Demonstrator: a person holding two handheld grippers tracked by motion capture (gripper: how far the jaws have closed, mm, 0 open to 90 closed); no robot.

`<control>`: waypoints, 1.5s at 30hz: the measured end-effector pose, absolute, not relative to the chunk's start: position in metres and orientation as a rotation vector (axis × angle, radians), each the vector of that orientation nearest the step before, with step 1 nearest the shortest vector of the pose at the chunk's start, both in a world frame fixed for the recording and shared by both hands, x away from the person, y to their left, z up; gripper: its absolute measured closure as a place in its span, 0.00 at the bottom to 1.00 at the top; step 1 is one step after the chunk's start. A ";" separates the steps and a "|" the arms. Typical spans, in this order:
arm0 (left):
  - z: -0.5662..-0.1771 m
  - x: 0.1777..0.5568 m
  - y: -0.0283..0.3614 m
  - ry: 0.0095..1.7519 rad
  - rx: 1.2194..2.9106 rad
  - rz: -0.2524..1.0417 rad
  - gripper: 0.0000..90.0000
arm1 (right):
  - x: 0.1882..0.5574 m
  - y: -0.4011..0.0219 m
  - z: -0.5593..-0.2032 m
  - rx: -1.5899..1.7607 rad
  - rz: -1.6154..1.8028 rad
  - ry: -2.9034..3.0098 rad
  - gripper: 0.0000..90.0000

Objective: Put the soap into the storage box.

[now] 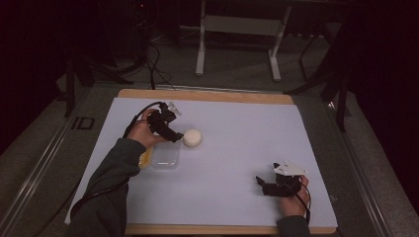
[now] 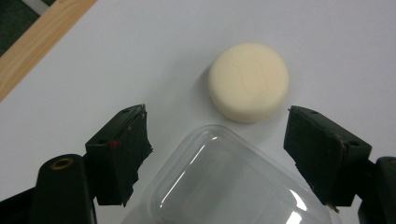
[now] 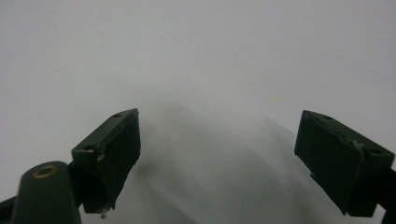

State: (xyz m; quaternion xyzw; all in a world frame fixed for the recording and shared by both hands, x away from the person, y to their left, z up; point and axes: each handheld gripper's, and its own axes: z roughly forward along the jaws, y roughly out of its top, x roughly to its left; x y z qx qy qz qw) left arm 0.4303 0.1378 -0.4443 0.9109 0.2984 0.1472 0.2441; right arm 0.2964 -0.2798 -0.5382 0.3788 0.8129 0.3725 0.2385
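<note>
Left gripper (image 2: 217,140) held over clear plastic container (image 2: 229,182), jaws apart; cream round cake (image 2: 248,81) lying at 12 o'clock of container, touching. Right gripper (image 3: 219,158) held over white mat (image 3: 196,56), jaws apart, well clear at 4 o'clock.

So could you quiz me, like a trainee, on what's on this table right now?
1. True or false: the left gripper is shut on the round cream block.
2. What lies nearest the left gripper's jaws? A) clear plastic container B) metal spoon C) red cup
3. Fill in: the right gripper hovers with jaws ____ over the white sheet.

Key: 1 false, its jaws stand open, the block beyond them; 2 A; 3 open.
</note>
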 end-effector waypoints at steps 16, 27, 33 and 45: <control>-0.449 0.442 0.121 0.803 2.519 0.350 0.25 | 0.296 -0.280 -0.538 1.039 1.024 2.226 0.16; -0.455 0.450 0.108 0.808 2.549 0.316 0.24 | 0.296 -0.280 -0.538 1.039 1.027 2.227 0.16; -0.459 0.453 0.104 0.810 2.573 0.305 0.22 | 0.296 -0.280 -0.538 1.038 1.028 2.226 0.16; -0.472 0.461 0.089 0.817 2.594 0.242 0.22 | 0.296 -0.280 -0.538 1.036 1.026 2.226 0.16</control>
